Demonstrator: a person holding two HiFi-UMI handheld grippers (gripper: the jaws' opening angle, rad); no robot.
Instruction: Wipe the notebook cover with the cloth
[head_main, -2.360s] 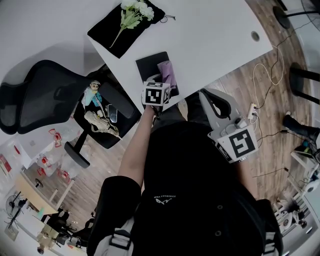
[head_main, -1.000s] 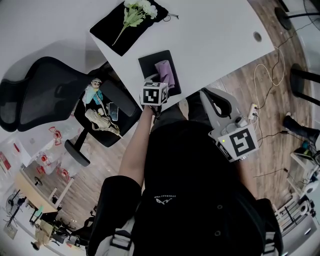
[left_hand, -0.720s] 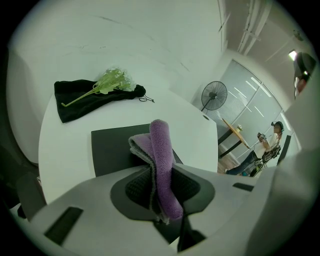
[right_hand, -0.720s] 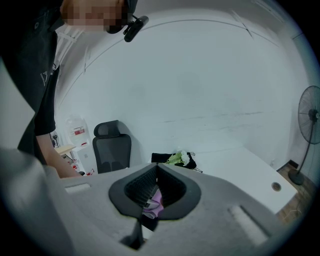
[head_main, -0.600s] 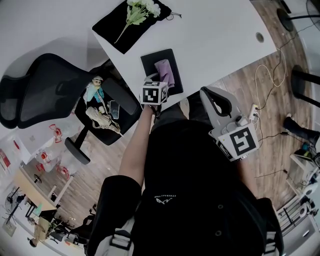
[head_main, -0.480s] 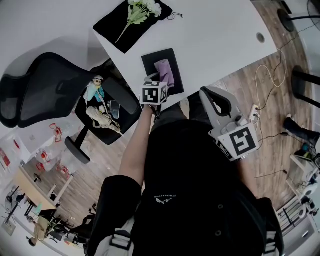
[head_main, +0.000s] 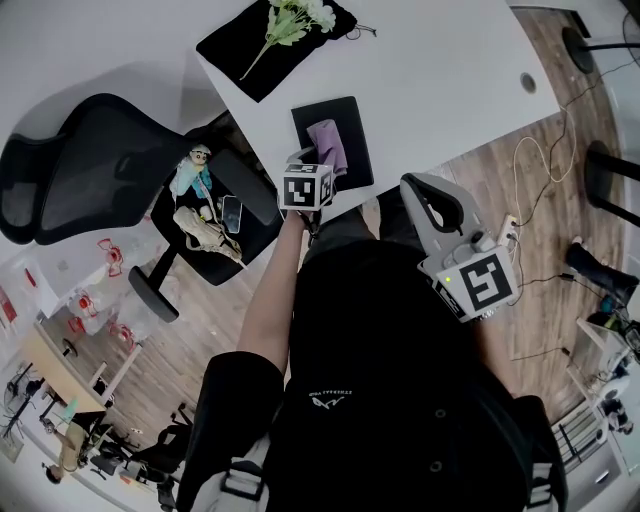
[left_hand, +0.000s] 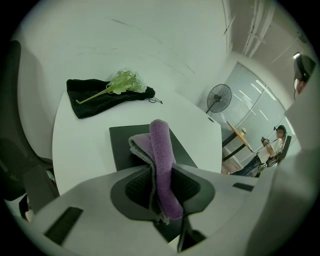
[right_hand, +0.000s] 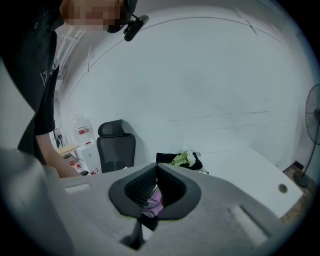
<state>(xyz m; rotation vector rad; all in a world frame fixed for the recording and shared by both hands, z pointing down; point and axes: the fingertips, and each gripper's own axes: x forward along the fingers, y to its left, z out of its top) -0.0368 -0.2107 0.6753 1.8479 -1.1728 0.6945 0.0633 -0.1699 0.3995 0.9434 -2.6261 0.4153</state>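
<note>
Left tongs: pressed together on the near end of the folded purple pile cloth. In the left gripper view the cloth runs up between the ribbed black pads and arches forward past them as a thick roll. A grey layer shows along its left edge.

Cloth position: its far part lies on the flat black rectangular notebook, roughly along the middle of the cover. The near part is lifted into the tongs.

Notebook position: flat on the white desk, close to the desk's near edge and in front of the left tongs. The matte dark cover is plain, with bare cover visible on both sides of the cloth.

Right tongs: held off the desk, over the wooden floor, apart from the notebook. In the right gripper view the tongs meet at the tips and pinch nothing. The purple seen in the opening below the tips is the distant cloth.

Other items: a black fabric pouch lies further back on the desk, well apart from the notebook, with a spray of white flowers on it.
</note>
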